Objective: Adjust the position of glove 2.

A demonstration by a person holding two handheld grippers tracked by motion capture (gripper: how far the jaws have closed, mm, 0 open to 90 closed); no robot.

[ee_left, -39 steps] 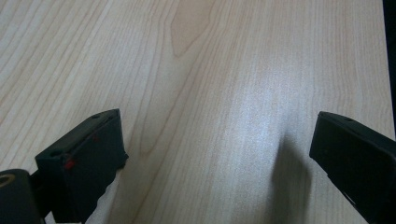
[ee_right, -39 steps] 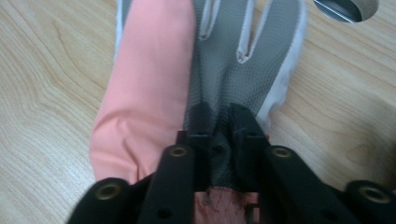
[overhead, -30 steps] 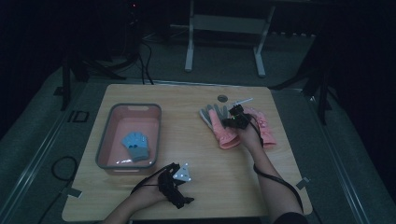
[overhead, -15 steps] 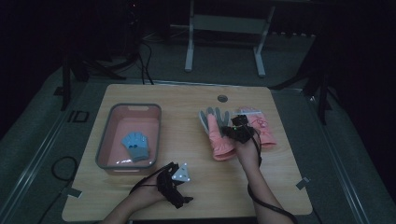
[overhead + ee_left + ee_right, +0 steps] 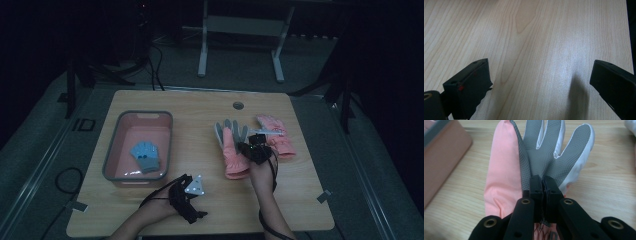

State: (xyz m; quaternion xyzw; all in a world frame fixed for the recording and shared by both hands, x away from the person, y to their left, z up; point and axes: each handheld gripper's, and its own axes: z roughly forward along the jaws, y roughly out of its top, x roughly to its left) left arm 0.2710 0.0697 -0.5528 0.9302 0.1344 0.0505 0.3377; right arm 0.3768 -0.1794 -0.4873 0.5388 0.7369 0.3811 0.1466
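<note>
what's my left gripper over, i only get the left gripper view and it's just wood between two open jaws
Observer: The left gripper sits at the near edge of the table, apart from everything else.
Operator: where's the glove
Observer: The right gripper is shut on the pink and grey glove, pinching its grey palm fabric.
Operator: anything else out there
Observer: A second pink glove lies just past the right hand, toward the table's right side.
Operator: and the bin
Observer: The pink bin stands on the left side with a small blue glove inside it.
</note>
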